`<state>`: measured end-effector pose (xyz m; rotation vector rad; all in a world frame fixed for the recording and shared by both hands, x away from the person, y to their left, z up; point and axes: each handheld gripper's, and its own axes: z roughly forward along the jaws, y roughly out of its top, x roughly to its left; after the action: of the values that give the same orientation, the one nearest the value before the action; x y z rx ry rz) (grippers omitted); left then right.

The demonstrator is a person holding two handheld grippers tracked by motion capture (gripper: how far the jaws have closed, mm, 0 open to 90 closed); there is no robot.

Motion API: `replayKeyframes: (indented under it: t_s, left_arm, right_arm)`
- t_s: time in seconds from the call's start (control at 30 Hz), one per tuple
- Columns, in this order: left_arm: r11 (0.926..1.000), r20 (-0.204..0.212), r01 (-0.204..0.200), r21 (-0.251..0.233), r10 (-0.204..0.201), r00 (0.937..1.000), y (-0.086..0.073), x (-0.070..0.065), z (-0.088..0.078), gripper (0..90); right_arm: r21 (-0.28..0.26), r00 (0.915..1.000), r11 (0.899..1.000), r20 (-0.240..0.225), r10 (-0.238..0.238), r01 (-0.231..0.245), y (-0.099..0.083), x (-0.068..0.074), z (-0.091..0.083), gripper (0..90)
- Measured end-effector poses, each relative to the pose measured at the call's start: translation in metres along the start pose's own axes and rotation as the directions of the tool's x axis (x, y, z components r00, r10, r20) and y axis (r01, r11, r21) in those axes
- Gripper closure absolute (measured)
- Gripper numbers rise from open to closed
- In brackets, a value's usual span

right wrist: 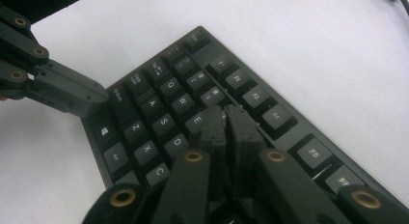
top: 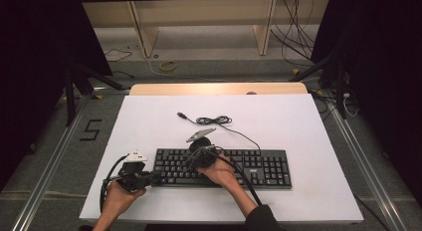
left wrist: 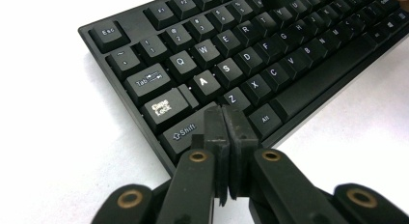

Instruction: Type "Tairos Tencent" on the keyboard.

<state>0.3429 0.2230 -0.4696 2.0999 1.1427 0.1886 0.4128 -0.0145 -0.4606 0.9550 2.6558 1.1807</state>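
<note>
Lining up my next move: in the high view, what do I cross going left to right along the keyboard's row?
Left gripper, shut, at the keyboard's left end → right gripper, shut, over the left-centre keys → keyboard's bare right half → bare white tabletop.

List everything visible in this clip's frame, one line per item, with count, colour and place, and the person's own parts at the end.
keyboard: 1, black, near middle of the board, lengthwise across it
keyboard cable: 1, black, coiled on the board behind the keyboard, plug end loose
white board: 1, white, covering the table top
table edge: 1, light wood, showing behind the board
yellow ring: 1, yellow, on the floor beyond the table
left gripper: 1, black, jaws shut, tips over the keyboard's near left corner by the Shift key
right gripper: 1, black, jaws shut, tips over the upper letter rows
hands: 2, one on each gripper
</note>
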Motion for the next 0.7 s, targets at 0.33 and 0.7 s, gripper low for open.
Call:
replayKeyframes:
  t_s: [0.33,0.7]
  left_arm:
    - [0.9999,-0.001,0.005,0.013,-0.005,1.0000,-0.0006,0.0024,-0.0005,88.9]
    - [0.9995,-0.001,0.006,0.032,-0.006,1.0000,-0.0013,0.0036,-0.0006,88.9]
  right_arm:
    - [0.016,1.0000,1.000,0.002,-0.002,0.002,-0.0002,0.0000,0.0018,90.0]
    - [0.039,0.9999,0.999,0.011,-0.005,0.004,-0.0020,-0.0008,0.0022,90.0]
